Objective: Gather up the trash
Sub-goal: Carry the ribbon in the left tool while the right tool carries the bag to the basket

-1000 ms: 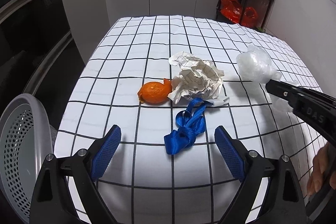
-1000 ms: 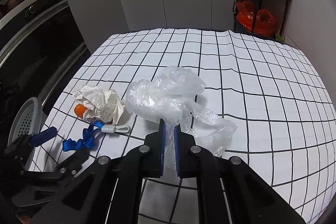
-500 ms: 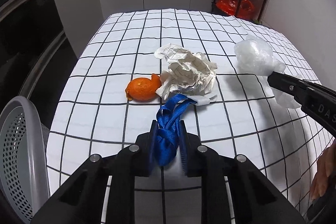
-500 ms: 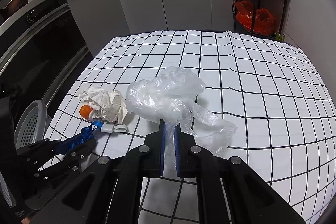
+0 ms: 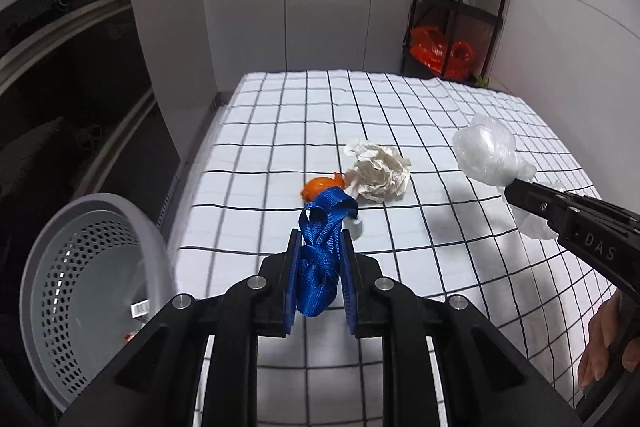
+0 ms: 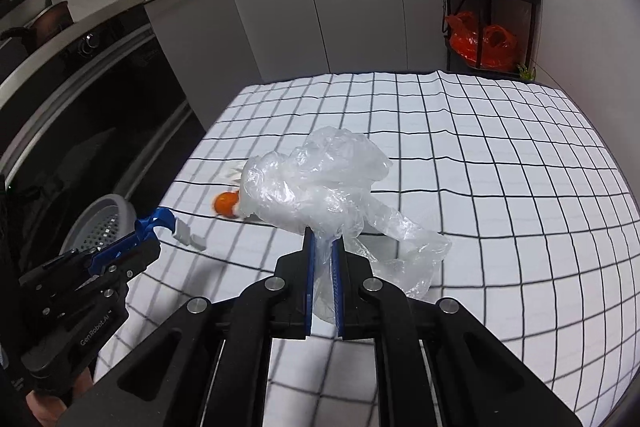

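Your left gripper point(image 5: 319, 275) points steeply down over the near left part of the table point(image 5: 400, 107), beside the basket. Jaws are pinched tight on the blue strap point(image 5: 320, 247); it's clear of the cloth and bunched between the pads, with a loop sticking out past the fingertips and a small grey-white tab dangling off its far end.

Your right gripper point(image 6: 323, 279) is angled down the same way, further right over the table. Its jaws are clamped fully together on the clear plastic bag point(image 6: 316, 183). The bag is crumpled, puffed out ahead of the pads, and a tail droops down to the right. In the left wrist view it hangs off the table.

Your fingers show at the lower right edge of the left view, wrapped on the right handle.

Left on the checked cloth: crumpled paper point(image 5: 378, 173) with the orange peel point(image 5: 320, 185) touching its left side, mid-table.

Grey perforated basket point(image 5: 92, 291) sits low, off the table's left edge; a few scraps are visible inside, too small to identify.
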The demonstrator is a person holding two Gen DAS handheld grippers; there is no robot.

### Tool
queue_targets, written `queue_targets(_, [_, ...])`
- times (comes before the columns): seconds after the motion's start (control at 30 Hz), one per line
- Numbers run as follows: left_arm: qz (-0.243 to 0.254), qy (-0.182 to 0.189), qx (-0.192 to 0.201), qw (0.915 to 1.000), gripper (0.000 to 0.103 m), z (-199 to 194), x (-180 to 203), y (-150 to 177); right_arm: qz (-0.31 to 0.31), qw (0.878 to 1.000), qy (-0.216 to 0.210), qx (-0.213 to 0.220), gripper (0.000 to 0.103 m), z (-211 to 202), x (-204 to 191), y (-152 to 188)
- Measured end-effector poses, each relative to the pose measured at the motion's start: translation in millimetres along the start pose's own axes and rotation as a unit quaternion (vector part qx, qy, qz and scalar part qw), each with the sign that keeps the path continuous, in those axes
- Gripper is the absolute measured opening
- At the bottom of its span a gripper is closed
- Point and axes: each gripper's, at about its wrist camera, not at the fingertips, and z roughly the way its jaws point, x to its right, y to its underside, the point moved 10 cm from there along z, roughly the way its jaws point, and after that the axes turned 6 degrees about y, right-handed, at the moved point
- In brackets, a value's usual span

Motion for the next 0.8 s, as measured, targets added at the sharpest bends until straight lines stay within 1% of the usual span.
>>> queue_targets(0.2, [-0.022,-0.014,0.014,0.9996,0.018,-41.0,-34.1,7.5,0.010,0.999,-0.032,0.022,0.008,-31.4,-40.3,5.7])
queue_targets(0.37, [-0.031,-0.038,0.035,0.9982,0.018,-76.1,-66.5,9.6,-0.001,0.997,-0.068,0.032,0.008,-45.9,-90.3,9.3])
queue_targets(0.43, [-0.036,-0.051,0.039,0.9973,0.018,-89.7,-84.9,12.1,-0.009,0.996,-0.082,0.036,0.008,-49.2,-112.3,10.8])
queue_targets(0.63, [-0.049,-0.099,0.040,0.9930,0.019,-120.1,-145.1,23.9,-0.047,0.992,-0.116,0.028,0.008,-43.7,-175.5,18.7])
queue_targets(0.8, [-0.077,-0.130,0.037,0.9879,0.019,-130.9,-191.9,34.3,-0.073,0.988,-0.136,0.012,0.008,-31.6,-213.9,24.7])
